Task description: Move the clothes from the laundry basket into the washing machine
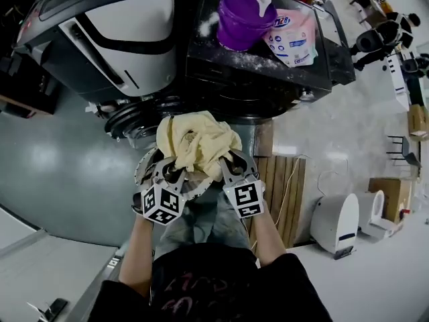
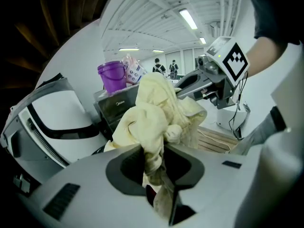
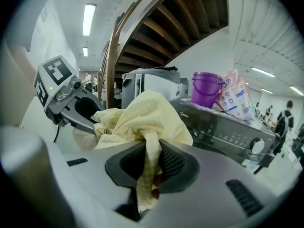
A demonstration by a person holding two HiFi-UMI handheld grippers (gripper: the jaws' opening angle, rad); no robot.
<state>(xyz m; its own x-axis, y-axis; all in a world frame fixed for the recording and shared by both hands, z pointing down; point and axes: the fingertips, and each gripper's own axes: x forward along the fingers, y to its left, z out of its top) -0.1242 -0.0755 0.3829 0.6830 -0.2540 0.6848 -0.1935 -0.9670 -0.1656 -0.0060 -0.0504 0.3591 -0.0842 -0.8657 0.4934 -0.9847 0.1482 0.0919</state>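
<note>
A crumpled pale yellow cloth [image 1: 196, 141] hangs bunched between my two grippers in front of the washing machine [image 1: 261, 72]. My left gripper [image 1: 173, 167] is shut on the cloth's left side, and a fold of the cloth [image 2: 154, 127] runs down between its jaws. On the right, the right gripper [image 1: 226, 164] is shut on the same cloth [image 3: 142, 122], which is pinched between the ribbed pads. The round laundry basket [image 1: 145, 170] lies below the hands, mostly hidden. The machine's open white door [image 1: 117, 29] stands at the upper left, with the dark drum opening [image 1: 144, 123] just behind the cloth.
A purple tub [image 1: 244, 19] and a detergent pouch [image 1: 291, 35] sit on top of the machine. A wooden slatted pallet [image 1: 285, 193] lies on the floor to the right, with a white appliance [image 1: 338, 223] and cardboard boxes [image 1: 392, 193] beyond it. People stand far off in the hall.
</note>
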